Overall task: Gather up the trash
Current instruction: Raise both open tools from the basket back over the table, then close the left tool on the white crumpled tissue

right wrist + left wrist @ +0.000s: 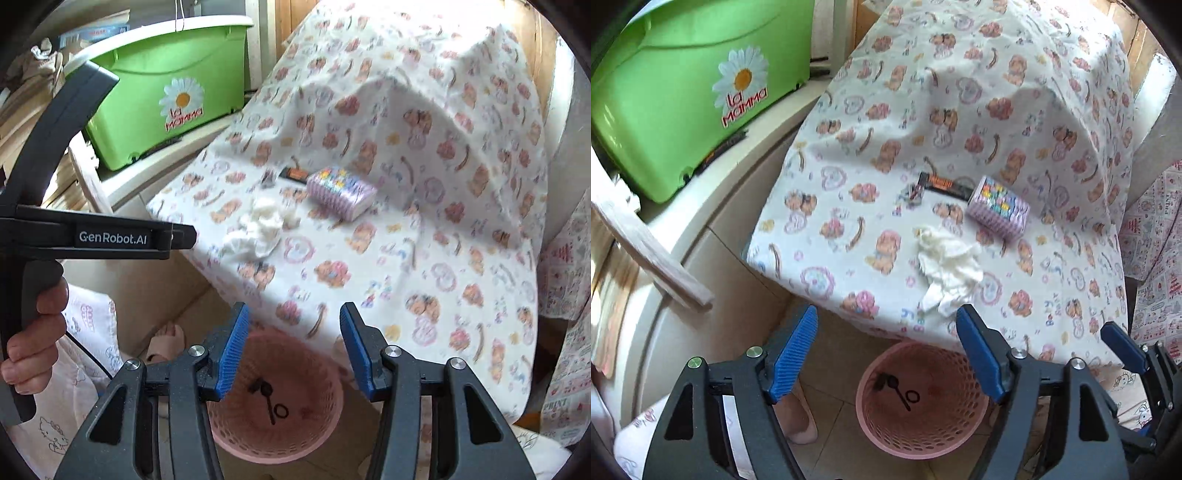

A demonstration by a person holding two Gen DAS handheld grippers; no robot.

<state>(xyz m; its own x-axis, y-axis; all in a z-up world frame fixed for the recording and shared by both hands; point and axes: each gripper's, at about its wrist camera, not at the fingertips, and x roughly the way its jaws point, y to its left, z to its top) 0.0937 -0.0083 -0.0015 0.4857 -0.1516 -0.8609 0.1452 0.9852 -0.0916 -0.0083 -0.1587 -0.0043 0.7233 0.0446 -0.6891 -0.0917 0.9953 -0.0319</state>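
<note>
Both tools, left (886,354) and right (293,349), hang released and empty above a pink basket (886,439). Crumpled tissue (947,266) waits on the cloth-covered counter (849,206), likely the next trash.

A green plastic tub (683,99) printed with a white daisy and the words "la MAMMA" is sitting on a pale ledge (768,122) at the upper left. A white cloth (1052,122) patterned with small bears, hearts and bows is draping over a raised surface, rising into a hump at the back and hanging down at the front edge. A bare wooden slat (653,254) is leaning at the far left. Another printed fabric (1152,258), pink on white, is showing at the right edge. Beige floor tiles (831,417) are lying below. In the right wrist view, stacked boards or papers (26,110) are piling up beside the tub.
</note>
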